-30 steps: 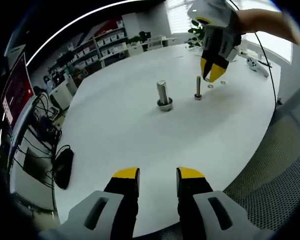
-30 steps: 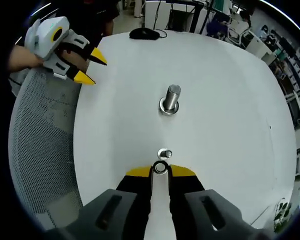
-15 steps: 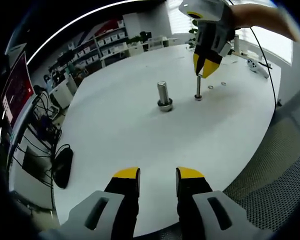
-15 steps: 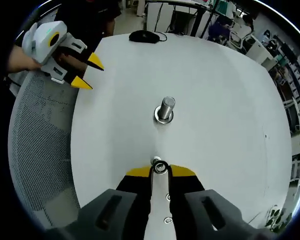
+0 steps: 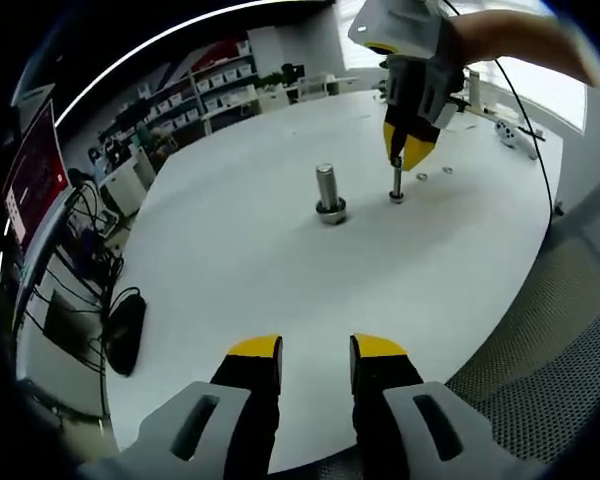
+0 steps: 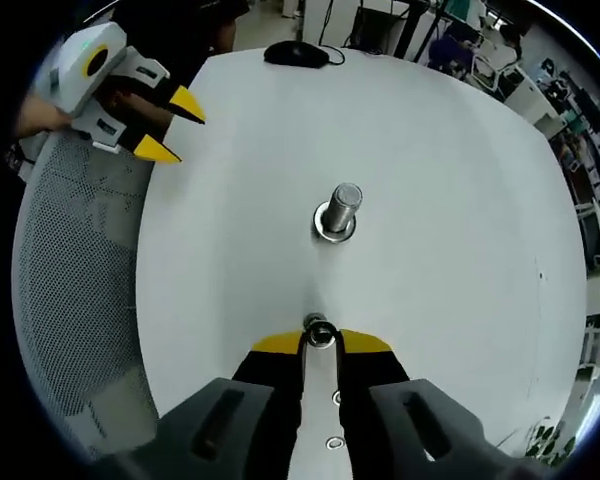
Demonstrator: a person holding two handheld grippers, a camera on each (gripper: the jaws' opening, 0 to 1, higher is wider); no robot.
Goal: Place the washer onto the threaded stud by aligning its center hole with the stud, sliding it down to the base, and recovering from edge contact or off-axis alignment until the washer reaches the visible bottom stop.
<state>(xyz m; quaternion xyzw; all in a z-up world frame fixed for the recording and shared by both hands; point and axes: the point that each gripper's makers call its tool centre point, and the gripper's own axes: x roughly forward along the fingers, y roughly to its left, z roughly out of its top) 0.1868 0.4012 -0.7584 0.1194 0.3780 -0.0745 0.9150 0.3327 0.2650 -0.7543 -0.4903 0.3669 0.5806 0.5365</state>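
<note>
A: Over the thin threaded steel stud (image 5: 395, 178) on the round white desk (image 5: 280, 290), the right hand-held gripper (image 5: 408, 152) has moved in from the spare washers' side within the last second. Its yellow jaws are pinched on the small silver washer (image 6: 318, 330), which now sits right at the stud's tip.

B: So the carry looks finished and the centring begins?

A: That seems right. In the right gripper view the washer ring overlaps the stud top, but whether the hole is truly on axis cannot be told.

B: And the left hand-held gripper (image 5: 316, 352)?

A: It hangs near the desk's edge, jaws apart and empty. The thick steel bolt (image 6: 339, 211) stands nearby, and two loose washers (image 5: 432, 174) lie beyond the stud.
</note>
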